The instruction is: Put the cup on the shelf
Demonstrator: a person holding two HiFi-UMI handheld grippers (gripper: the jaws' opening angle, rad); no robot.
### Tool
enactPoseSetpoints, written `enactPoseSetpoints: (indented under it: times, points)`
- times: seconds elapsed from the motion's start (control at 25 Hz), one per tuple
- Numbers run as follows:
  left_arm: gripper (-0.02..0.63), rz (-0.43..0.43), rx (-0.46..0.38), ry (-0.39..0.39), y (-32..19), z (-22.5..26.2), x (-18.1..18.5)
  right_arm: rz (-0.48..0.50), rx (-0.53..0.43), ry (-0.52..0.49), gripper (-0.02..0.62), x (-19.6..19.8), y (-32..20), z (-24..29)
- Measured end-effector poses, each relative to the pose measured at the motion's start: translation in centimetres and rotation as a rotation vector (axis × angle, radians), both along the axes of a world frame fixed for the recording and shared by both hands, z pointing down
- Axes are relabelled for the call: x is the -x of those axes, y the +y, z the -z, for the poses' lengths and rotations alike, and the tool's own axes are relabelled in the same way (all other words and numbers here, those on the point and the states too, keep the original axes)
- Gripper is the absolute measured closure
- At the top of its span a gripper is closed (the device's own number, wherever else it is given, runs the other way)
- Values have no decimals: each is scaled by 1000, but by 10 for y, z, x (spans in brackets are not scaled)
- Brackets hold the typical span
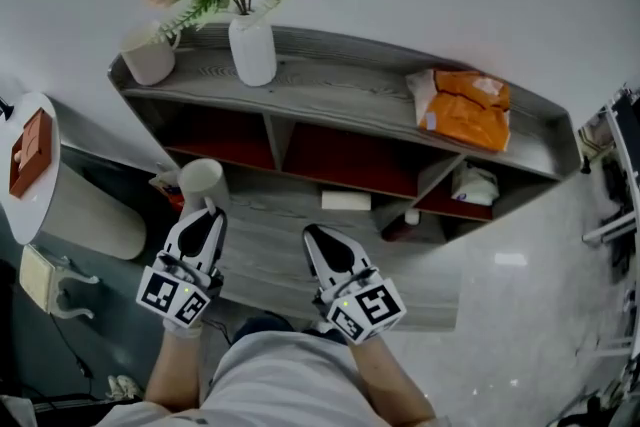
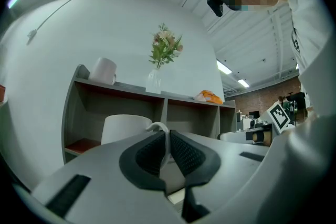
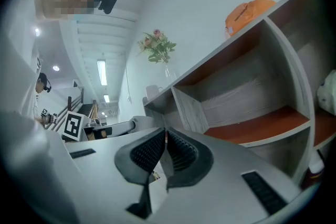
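Grey wooden shelf (image 1: 340, 90), top: white mug (image 1: 150, 58) stood left, white flower vase (image 1: 252, 50) beside it, orange bag (image 1: 462, 108) lay right.

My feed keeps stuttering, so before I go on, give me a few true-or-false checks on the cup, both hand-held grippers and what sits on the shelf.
1. The left hand-held gripper is shut on the handle of the white cup. True.
2. The right hand-held gripper carries a second cup. False: its jaws are together with nothing between them.
3. The vase of flowers stands on top of the shelf. True.
4. The orange bag lies in a lower compartment. False: it lies on the top board, near its right end.
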State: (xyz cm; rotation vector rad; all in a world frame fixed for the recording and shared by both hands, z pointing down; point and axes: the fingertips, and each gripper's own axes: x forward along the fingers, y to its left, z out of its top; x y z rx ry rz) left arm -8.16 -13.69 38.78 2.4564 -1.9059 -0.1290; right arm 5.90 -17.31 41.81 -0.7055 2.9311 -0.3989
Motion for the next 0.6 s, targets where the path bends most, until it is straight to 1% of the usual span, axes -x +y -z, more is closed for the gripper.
enactPoseSetpoints:
  times: [0.12, 0.24, 0.6]
  points:
    - [566, -48, -8, -21, -14, 4, -1, -30, -1, 2, 569, -1, -8, 0]
    - [566, -107, -9, -35, -27, 6, 1, -85, 2, 5, 569, 0, -14, -1]
    - [566, -321, -52, -58, -59, 8, 2, -252, 4, -1, 569, 5, -9, -4]
